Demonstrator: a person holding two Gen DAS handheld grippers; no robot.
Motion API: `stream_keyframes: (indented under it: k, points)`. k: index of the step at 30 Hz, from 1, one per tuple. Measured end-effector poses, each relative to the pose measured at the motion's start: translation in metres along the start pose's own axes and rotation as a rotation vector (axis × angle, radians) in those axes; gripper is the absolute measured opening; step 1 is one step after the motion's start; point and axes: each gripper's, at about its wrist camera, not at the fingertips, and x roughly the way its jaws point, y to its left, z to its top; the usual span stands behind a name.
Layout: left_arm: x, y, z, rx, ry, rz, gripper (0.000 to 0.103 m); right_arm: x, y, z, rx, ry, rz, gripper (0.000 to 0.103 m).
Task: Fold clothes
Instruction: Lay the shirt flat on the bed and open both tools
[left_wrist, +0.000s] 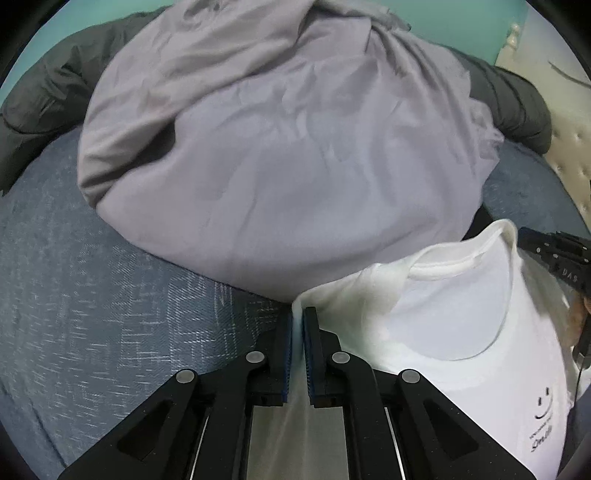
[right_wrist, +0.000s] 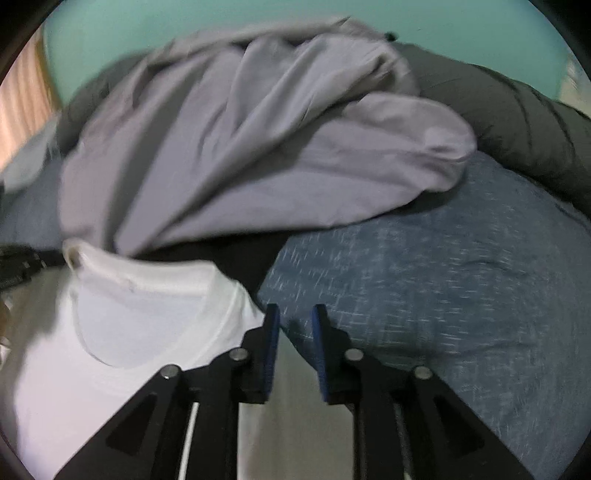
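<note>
While both grippers point down at a bed with a blue woven cover, the scene reads as follows.

Left gripper (left_wrist: 297, 321): its blue pads stand almost together, pinching a thin fold of the white T-shirt (left_wrist: 461, 332) at the shirt's left shoulder edge; white cloth runs down between the jaws.

Right gripper (right_wrist: 294, 321): jaws narrowly apart, with a clear gap between the blue pads; the shirt's edge lies just beside the left pad, and no cloth shows pressed between the pads. In the left wrist view this gripper (left_wrist: 554, 254) appears as a black tip at the shirt's far shoulder.

White T-shirt (right_wrist: 122, 332): spread between the two grippers, neck opening facing up, ribbed collar visible; a small smiley print with writing sits on its chest in the left wrist view.

Lilac garment (left_wrist: 280, 147): a crumpled heap on the bed cover beyond the shirt, near its collar, seen again in the right wrist view (right_wrist: 240, 147).

Dark quilted jacket (right_wrist: 517, 125): lies behind the lilac heap, toward the bed's far edge.

Bed cover (left_wrist: 92, 314): blue, flecked with white, bare beside each gripper.

Wall (right_wrist: 129, 33): teal, behind the bed.
</note>
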Motion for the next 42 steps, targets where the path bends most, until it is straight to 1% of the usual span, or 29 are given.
stream_keyframes:
  k: [1,2,3,4,6,9,10,12,17,23,26,30,33,37,42]
  points:
    - [-0.007,0.001,0.0,-0.007,-0.011,-0.008,0.011,-0.012,0.0,-0.005,0.023,-0.019,0.015,0.026]
    - [-0.013,0.002,0.001,-0.014,-0.022,-0.016,0.02,-0.023,0.0,-0.011,0.045,-0.038,0.03,0.027]
    - [-0.023,0.004,-0.002,-0.02,-0.037,-0.022,0.026,-0.035,-0.001,-0.016,0.068,-0.057,0.046,0.03]
    - [-0.035,0.006,-0.004,-0.025,-0.052,-0.028,0.035,-0.047,-0.001,-0.021,0.091,-0.077,0.061,0.031]
    - [-0.051,0.01,-0.012,-0.03,-0.062,-0.025,0.036,-0.07,0.003,-0.035,0.124,-0.106,0.099,0.032]
    - [-0.078,0.018,-0.035,-0.042,-0.06,-0.029,0.036,-0.102,0.021,-0.066,0.133,-0.123,0.184,0.036]
    - [-0.084,0.02,-0.043,-0.043,-0.052,-0.029,0.036,-0.112,0.025,-0.075,0.146,-0.121,0.211,0.043]
    - [-0.093,0.023,-0.056,-0.042,-0.045,-0.033,0.036,-0.129,0.03,-0.097,0.187,-0.11,0.25,0.05]
    - [-0.122,0.022,-0.099,-0.039,-0.028,-0.046,0.036,-0.167,0.041,-0.154,0.243,-0.098,0.274,0.05]
    - [-0.148,0.035,-0.152,-0.085,-0.007,-0.047,0.037,-0.195,0.045,-0.218,0.348,-0.088,0.296,0.052]
    - [-0.158,0.041,-0.175,-0.114,0.001,-0.047,0.039,-0.205,0.051,-0.246,0.371,-0.073,0.293,0.052]
    - [-0.173,0.048,-0.203,-0.154,0.003,-0.035,0.04,-0.213,0.059,-0.269,0.384,-0.056,0.309,0.052]
    - [-0.184,0.051,-0.222,-0.177,0.004,-0.016,0.041,-0.22,0.065,-0.279,0.387,-0.063,0.327,0.052]
    - [-0.199,0.057,-0.249,-0.213,0.017,0.011,0.043,-0.223,0.077,-0.284,0.373,-0.063,0.352,0.052]
    - [-0.222,0.073,-0.28,-0.278,0.018,0.048,0.044,-0.219,0.102,-0.279,0.334,-0.05,0.397,0.052]
